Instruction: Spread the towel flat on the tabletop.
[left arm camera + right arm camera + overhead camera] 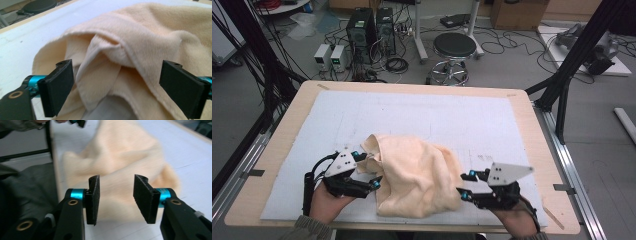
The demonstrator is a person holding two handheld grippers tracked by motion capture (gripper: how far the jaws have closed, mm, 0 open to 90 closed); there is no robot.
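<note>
Jaws of both grippers gape beside the towel [417, 175] edges.

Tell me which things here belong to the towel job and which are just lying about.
Part of the job:
- crumpled cream terry towel
- left gripper, jaws open around a towel fold
- right gripper, jaws open just short of the towel
- white foam board the towel lies on

Just lying about:
- round black stool
- two black computer towers
- cardboard box
</note>
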